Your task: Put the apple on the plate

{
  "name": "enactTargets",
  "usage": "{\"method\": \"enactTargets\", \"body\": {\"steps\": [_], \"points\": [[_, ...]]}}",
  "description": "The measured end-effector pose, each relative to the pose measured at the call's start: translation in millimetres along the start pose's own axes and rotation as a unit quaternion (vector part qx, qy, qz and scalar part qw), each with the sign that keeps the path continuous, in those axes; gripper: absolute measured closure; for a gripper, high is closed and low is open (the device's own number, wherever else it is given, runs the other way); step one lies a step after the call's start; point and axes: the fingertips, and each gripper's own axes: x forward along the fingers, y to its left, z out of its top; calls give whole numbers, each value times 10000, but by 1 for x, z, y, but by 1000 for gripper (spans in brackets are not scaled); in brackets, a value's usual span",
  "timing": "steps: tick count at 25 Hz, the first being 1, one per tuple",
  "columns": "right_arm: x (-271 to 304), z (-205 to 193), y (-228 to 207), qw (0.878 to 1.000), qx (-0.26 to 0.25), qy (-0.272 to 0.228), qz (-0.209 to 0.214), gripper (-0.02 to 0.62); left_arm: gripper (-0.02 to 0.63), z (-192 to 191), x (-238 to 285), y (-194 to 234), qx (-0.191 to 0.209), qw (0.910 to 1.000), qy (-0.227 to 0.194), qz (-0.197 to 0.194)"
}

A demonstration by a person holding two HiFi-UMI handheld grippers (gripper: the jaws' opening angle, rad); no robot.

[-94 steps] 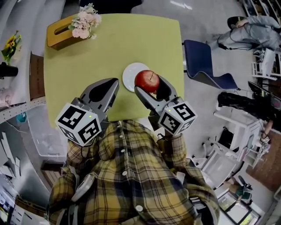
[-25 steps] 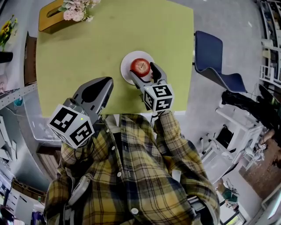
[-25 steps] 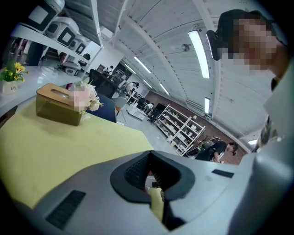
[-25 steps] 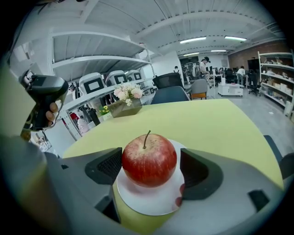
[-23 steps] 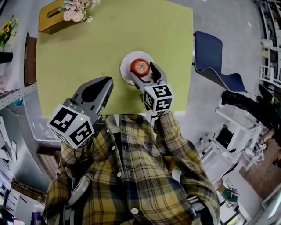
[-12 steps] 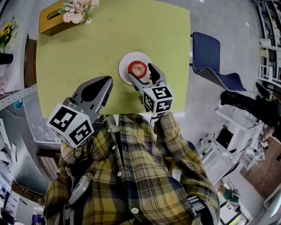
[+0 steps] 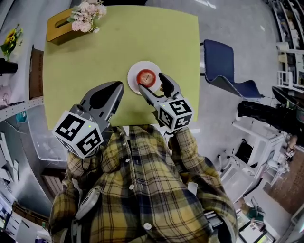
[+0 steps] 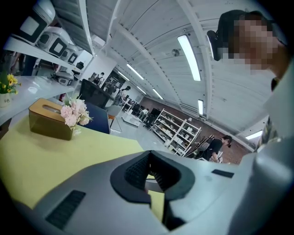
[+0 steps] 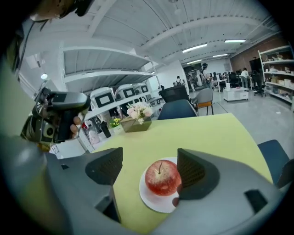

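Red, with its stem up, the apple (image 7: 146, 76) (image 9: 162, 177) sits in the middle of the small white plate (image 7: 133, 84) (image 9: 155, 203) on the yellow-green table (image 7: 95, 57); nothing holds it. The right gripper (image 7: 150, 81) (image 9: 149, 167) has its jaws spread wide. In the right gripper view the left pad stands well clear of the fruit; the right pad is just beside it, and I cannot tell whether it still brushes the skin.

Half a second ago the jaws stood closer about the apple; now they are opened and drawn a little back toward the person, so the release looks made. By that reading the task is all but done; only the retreat of the tool remains, and it should go straight back so that the near pad does not nudge the apple off the plate.

Against the frame from nearly four seconds ago the difference is plain: there the apple was clamped in the right gripper and carried above the near edge of the plate; here it rests on the plate by itself.

The left gripper (image 7: 118, 88) (image 8: 148, 180), its jaws closed together on nothing, hangs over the near left part of the table much as it did then; the wooden tissue box (image 7: 59, 31) with pink flowers (image 7: 88, 10) stands at the far left corner.
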Motion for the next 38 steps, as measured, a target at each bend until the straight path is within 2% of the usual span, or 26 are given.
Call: {"method": "enactTargets", "body": {"steps": [4, 11, 16, 24, 28, 38], "points": [[-23, 36, 18, 9985, 167, -427, 298, 235, 600, 15, -5, -11, 138, 9998, -153, -19], [-63, 98, 53, 9933, -6, -1000, 583, 346, 600, 45, -9, -29, 351, 9985, -408, -89], [-69, 111, 72, 9926, -299, -963, 681, 418, 600, 54, -5, -35, 443, 9977, -486, -165], [-80, 122, 78, 9906, -577, -1167, 419, 566, 600, 56, -1, -38, 484, 9970, -539, -261], [-81, 126, 79, 9907, -593, -1157, 402, 595, 600, 57, -1, -39, 520, 9968, -523, -299], [-91, 128, 75, 9924, -544, -1033, 386, 598, 600, 53, 0, -46, 570, 9968, -442, -338]]}}
